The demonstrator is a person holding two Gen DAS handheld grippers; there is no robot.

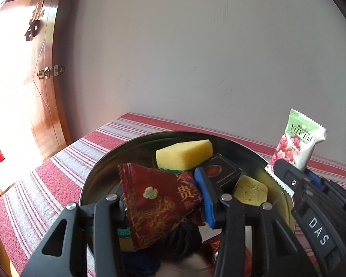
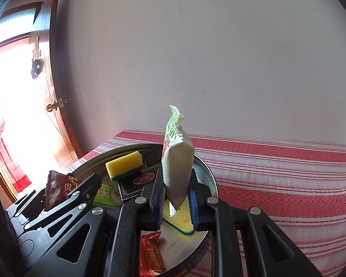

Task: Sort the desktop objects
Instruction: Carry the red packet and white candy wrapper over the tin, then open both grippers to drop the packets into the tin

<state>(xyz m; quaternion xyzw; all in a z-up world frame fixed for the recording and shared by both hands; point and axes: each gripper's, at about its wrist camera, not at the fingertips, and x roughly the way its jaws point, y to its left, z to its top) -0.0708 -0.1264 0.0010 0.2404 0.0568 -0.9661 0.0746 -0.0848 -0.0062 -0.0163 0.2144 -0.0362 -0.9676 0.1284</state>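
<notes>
Both grippers carry snack packets above the round metal tray (image 1: pixel 99 173).
Left gripper (image 1: pixel 163 198) jaws clamp a dark red packet (image 1: pixel 159 203); right gripper (image 2: pixel 176 202) jaws clamp a green-white packet (image 2: pixel 176 161); next, probably, sorting them out onto the tabletop (image 2: pixel 276 173).

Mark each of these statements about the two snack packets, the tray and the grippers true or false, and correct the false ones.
1. The left hand-held gripper holds a dark red snack packet. True.
2. The right hand-held gripper is empty. False: it is shut on a green and white snack packet, held upright.
3. A yellow sponge lies in the round metal tray. True.
4. The tray sits on bare wood. False: it sits on a red and white striped tablecloth.
5. A black box lies in the tray. True.
</notes>
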